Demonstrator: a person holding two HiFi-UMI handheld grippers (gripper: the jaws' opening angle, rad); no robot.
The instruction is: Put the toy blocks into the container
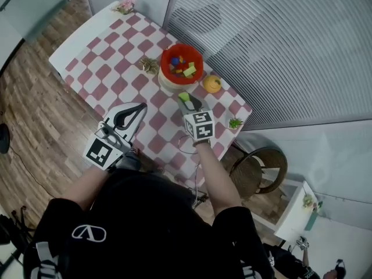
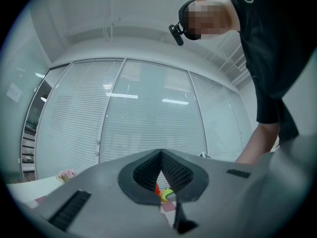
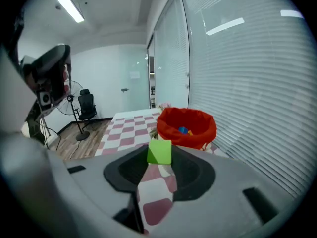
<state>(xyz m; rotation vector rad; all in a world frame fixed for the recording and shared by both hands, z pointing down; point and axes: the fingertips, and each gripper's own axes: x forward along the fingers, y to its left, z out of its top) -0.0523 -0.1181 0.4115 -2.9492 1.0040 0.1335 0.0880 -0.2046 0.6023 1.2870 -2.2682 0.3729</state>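
Now the right tool (image 3: 159,156) is clenched on a green block (image 3: 159,150), holding it in the air just short of the red container (image 3: 171,129), on the side nearer the person. Several coloured blocks (image 1: 182,67) lie inside the container, which stands on the pink-and-white checked tabletop (image 1: 110,68). An orange round thing (image 1: 212,84) sits just beside the container. The left tool (image 2: 161,153) hangs well apart from the container, toward the person, its jaws pressed together with nothing between them.
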